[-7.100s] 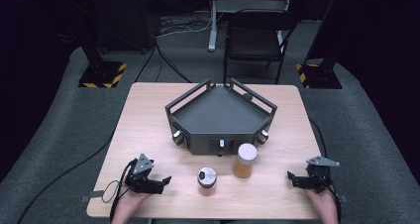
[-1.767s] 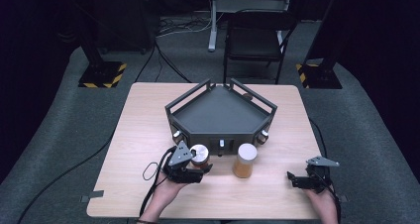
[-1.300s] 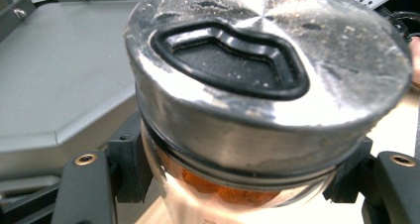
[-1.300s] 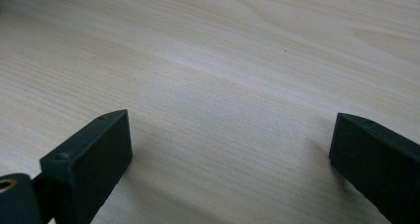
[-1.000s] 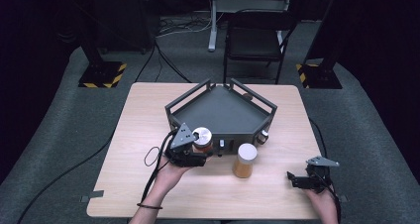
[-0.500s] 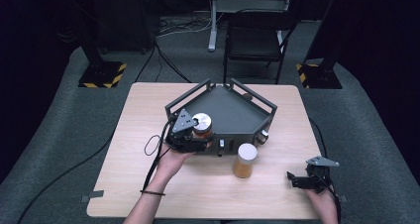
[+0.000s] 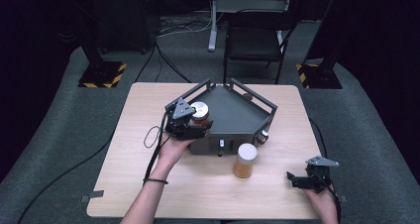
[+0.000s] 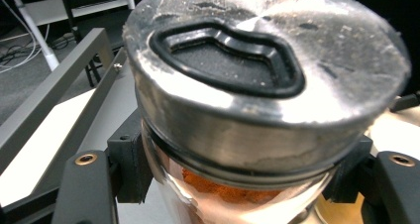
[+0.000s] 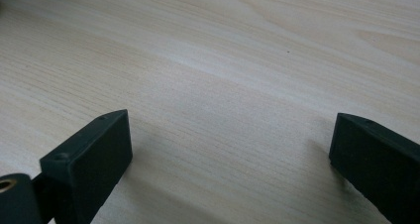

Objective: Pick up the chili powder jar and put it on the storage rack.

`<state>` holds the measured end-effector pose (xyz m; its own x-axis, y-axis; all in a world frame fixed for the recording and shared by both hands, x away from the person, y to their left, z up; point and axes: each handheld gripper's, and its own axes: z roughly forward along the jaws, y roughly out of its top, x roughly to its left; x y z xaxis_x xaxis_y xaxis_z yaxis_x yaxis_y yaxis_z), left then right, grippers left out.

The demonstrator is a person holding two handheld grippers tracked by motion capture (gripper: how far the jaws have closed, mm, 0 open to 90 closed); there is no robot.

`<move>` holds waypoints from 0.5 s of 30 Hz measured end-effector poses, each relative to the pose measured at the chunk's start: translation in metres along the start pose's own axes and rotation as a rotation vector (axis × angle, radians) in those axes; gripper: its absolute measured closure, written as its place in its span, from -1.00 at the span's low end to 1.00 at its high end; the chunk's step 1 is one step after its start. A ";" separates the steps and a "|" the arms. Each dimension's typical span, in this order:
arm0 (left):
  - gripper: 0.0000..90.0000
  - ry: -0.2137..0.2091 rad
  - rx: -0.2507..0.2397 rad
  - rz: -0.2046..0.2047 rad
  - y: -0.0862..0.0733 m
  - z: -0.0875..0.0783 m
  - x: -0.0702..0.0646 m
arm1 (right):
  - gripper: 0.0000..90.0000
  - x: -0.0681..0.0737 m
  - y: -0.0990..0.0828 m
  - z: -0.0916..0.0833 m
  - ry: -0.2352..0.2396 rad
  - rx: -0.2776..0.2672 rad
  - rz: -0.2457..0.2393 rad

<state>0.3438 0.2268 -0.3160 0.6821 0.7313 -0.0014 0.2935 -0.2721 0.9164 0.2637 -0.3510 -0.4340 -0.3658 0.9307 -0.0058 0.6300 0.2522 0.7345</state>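
A spice jar (image 7: 200, 116) with a silver lid and orange powder is held by my left gripper (image 7: 194, 127) above the front left wall of the dark five-sided tray (image 7: 237, 116). In the left gripper view the jar (image 8: 262, 100) sits close up, with both black jaws pressed on its glass below the lid. A second jar (image 7: 244, 160) with a pale lid and orange contents stands on the table in front of the tray. My right gripper (image 7: 296, 180) rests at the table's front right; its jaws stand wide apart over bare wood (image 9: 223, 110).
The wooden table (image 7: 129, 149) has free room at its left and front. A black chair (image 7: 257, 38) stands behind the table. Two stands with yellow-black striped bases (image 7: 101, 74) flank it on the dark floor. The left gripper's cable (image 7: 153, 135) loops on the table.
My left gripper has carried the silver-lidded jar up and away from the table's front, to over the tray's front left wall. The right gripper has stayed put.
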 end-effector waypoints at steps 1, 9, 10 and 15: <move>-0.34 0.003 0.001 -0.001 0.000 0.001 0.001 | -0.96 0.000 0.000 0.000 0.000 0.000 0.000; -0.34 0.049 0.001 -0.037 0.004 0.012 0.004 | -0.96 0.000 0.000 0.000 0.002 0.000 0.000; -0.34 0.053 0.001 -0.042 0.005 0.013 0.005 | -0.96 0.000 0.000 0.000 0.002 0.000 0.000; -0.34 0.072 0.023 -0.042 0.008 0.017 0.004 | -0.96 0.000 0.000 0.000 0.003 0.000 -0.001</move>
<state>0.3608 0.2171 -0.3158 0.6194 0.7850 -0.0099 0.3369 -0.2544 0.9065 0.2639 -0.3511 -0.4339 -0.3686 0.9296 -0.0047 0.6298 0.2535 0.7342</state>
